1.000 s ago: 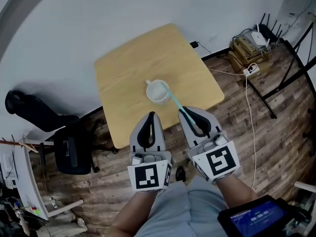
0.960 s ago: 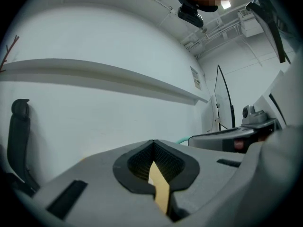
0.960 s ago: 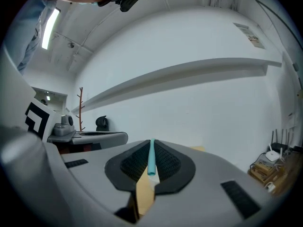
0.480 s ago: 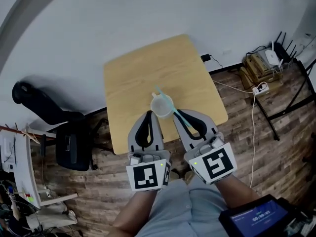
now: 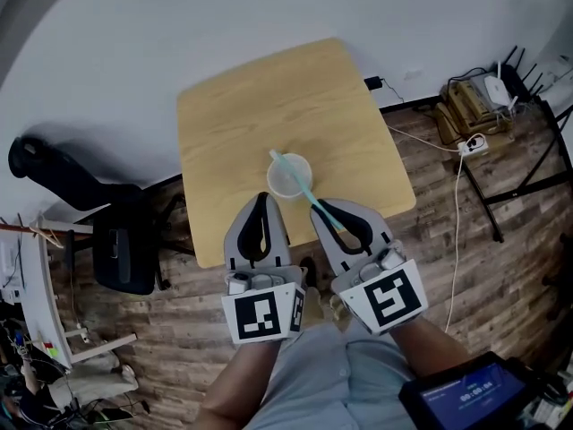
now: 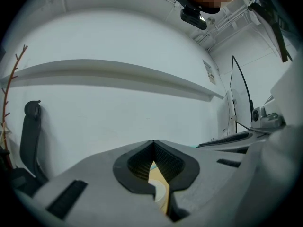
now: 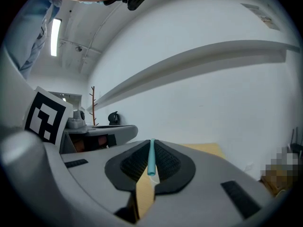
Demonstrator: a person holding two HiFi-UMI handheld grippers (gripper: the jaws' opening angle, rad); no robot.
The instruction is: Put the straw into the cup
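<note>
A white cup (image 5: 288, 176) stands upright near the front edge of the wooden table (image 5: 242, 115). My right gripper (image 5: 326, 210) is shut on a teal straw (image 5: 304, 189), just right of the cup and nearer to me. The straw slants across the cup's mouth, its far tip past the far-left rim; I cannot tell whether it dips inside. In the right gripper view the straw (image 7: 151, 157) is pinched between the jaws of that gripper (image 7: 151, 144). My left gripper (image 5: 260, 201) hangs shut and holds nothing, in front of the cup; through its (image 6: 153, 143) jaw gap the cup (image 6: 161, 193) shows.
A black office chair (image 5: 116, 240) stands left of the table against the white wall. Cables, a power strip (image 5: 473, 144) and a router lie on the wooden floor at right, beside a black metal frame. A tablet screen (image 5: 466, 392) shows at bottom right.
The straw's far end has swung left, from the cup's right rim to across its mouth. Both grippers sit closer to the cup than a second ago.
</note>
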